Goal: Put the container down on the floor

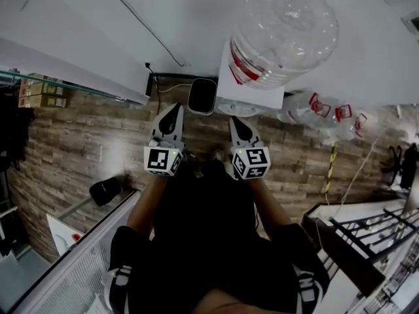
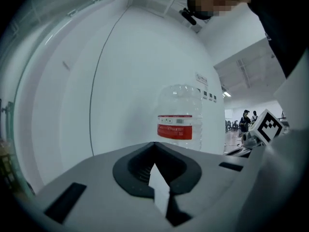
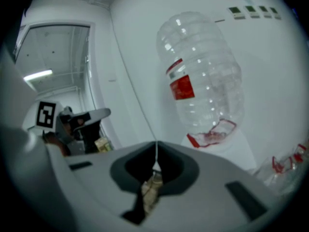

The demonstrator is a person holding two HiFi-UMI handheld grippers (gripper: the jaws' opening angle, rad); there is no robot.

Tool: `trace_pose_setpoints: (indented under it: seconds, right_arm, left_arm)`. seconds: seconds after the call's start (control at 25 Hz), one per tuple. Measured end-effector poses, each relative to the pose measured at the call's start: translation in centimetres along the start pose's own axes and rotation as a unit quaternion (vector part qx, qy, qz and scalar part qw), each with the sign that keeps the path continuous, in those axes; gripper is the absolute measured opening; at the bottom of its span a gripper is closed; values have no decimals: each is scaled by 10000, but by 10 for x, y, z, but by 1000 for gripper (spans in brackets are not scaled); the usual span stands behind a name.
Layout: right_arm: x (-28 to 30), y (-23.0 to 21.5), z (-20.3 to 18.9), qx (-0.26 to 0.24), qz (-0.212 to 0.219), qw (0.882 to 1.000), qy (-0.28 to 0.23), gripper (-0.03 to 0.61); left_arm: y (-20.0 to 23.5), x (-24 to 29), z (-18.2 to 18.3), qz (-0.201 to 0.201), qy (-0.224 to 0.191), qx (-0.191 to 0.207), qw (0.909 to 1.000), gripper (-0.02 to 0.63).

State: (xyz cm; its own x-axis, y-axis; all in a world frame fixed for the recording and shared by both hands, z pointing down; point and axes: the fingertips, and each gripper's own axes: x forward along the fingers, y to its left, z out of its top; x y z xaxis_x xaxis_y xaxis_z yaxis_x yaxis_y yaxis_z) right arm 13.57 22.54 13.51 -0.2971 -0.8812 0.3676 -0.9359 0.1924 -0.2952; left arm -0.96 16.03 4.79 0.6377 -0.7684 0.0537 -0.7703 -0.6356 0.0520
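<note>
Container, a large clear bottle with a red label, stands upturned on a white dispenser at one o'clock from me. My left gripper and right gripper point toward it, jaws together and empty.

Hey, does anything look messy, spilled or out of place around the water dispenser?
Nothing looks spilled or broken. The one untidy spot is the clear bottles with red handles, which lie jumbled on the wood floor to the right of the white dispenser. The big jug on top of it sits upright.
</note>
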Motion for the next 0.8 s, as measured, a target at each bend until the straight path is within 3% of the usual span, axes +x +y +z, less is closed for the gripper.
trace_pose_setpoints:
  seconds: [0.24, 0.44, 0.56, 0.8]
  right_arm:
    - [-3, 7, 15, 28, -316, 9994, -152, 34]
    - [-7, 22, 19, 106, -555, 9981, -261, 34]
    - [-13, 30, 16, 136, -687, 9972, -263, 34]
    - [-28, 44, 9, 112, -791, 9966, -219, 34]
  left_arm:
    - [3, -24, 36, -8, -8, 802, 9968, 31]
    - [5, -47, 45, -160, 96, 811, 9965, 31]
    - [0, -56, 50, -404, 115, 1361, 9898, 31]
    - [-6, -65, 47, -505, 8, 1130, 9923, 31]
